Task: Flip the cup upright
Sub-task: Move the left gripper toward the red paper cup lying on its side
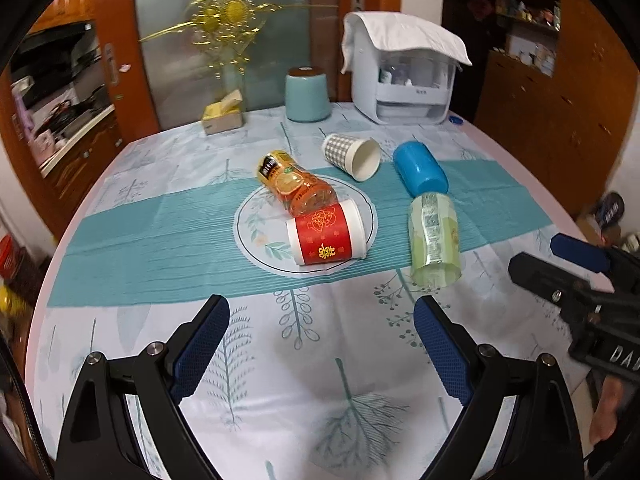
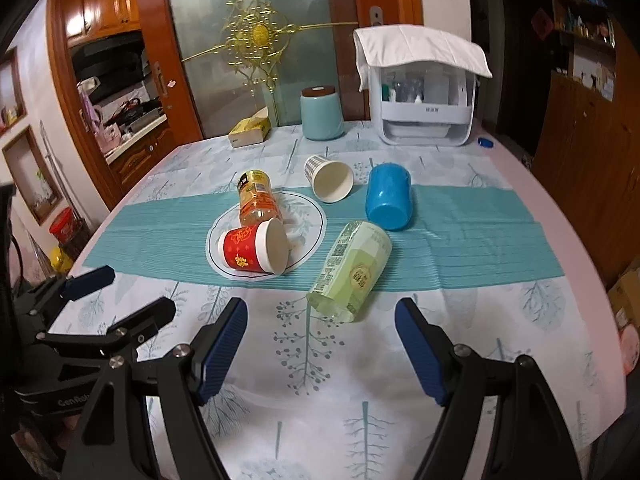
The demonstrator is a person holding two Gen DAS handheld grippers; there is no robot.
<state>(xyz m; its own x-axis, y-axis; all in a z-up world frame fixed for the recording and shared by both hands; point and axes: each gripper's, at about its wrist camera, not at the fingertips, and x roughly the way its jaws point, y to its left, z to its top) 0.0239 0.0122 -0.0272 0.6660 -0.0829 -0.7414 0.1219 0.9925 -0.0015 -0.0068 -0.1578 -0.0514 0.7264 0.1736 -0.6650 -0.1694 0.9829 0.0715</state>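
Left gripper (image 1: pixel 320 344) is wide open, holding nothing, hovering over the near side of the table (image 1: pixel 520 160); right gripper (image 2: pixel 320 344) likewise open and empty, also over the near edge. Nothing is upright yet: five containers all lie on their sides mid-table. Red cup (image 1: pixel 326 236) lies on the round placemat (image 1: pixel 256 236) with its mouth to the right, and the orange bottle (image 1: pixel 294 184) is touching or nearly touching it from behind. So if I close on the red cup and swing it up, I expect to knock the bottle and set it rolling toward the far edge. Green cup (image 2: pixel 352 266) sits just ahead of my right gripper, base toward me; it looks thin and clear, so squeezing hard could crush it or pop it out of the jaws. Checked paper cup (image 1: pixel 352 156) and blue cup (image 1: pixel 420 170) lie beyond it, close together; reaching for either means passing over the green one, and a brush would roll it toward the near edge. All of these are round, so any sideways nudge before the jaws close sends them off. The tablecloth (image 1: pixel 280 380) may also bunch if a finger drags it. Both grippers are near each other on approach, so collision risk if I go for the same cup.
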